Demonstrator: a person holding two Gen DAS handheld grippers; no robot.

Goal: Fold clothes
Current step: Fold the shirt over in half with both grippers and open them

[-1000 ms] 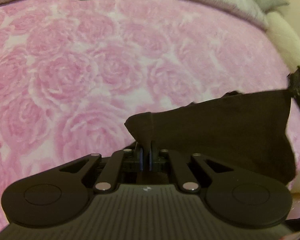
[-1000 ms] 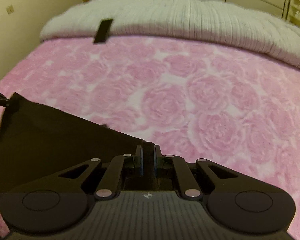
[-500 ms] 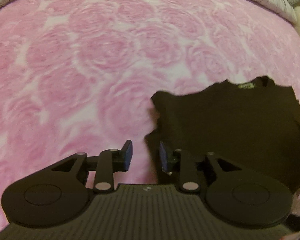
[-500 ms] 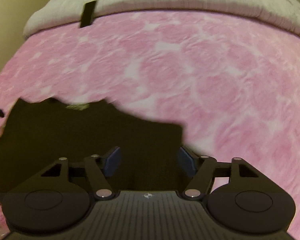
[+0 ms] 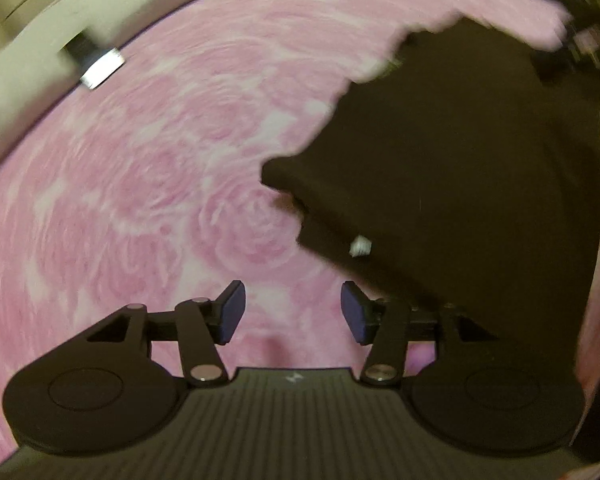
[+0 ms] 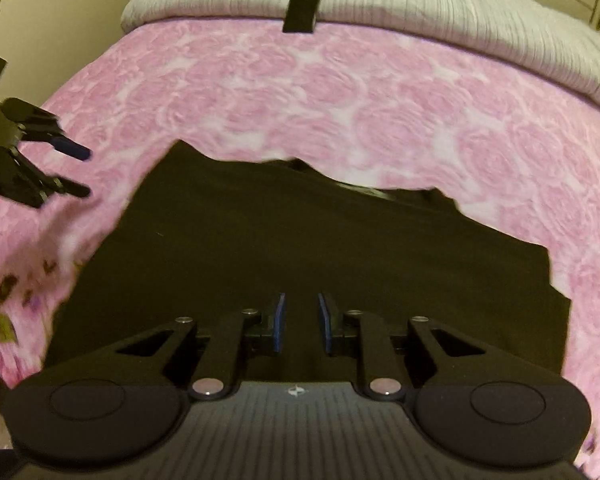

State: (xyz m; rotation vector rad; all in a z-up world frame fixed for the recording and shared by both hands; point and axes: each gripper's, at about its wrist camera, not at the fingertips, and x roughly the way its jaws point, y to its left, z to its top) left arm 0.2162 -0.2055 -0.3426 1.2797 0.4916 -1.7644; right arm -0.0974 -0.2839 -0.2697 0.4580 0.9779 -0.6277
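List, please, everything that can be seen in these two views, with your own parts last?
garment: one, black, spread flat on the blanket.
blanket: one, pink with roses, covering the bed.
quilt: one, pale grey ribbed, along the far edge.
strip: one, black, across the quilt's edge.
wall: cream, beyond the bed.
left tongs: one, black with blue pads, opening, nothing between them.
right tongs: one, same colours, closing above the garment.

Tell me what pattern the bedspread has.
Pink roses on the bedspread, clearest in the right wrist view.
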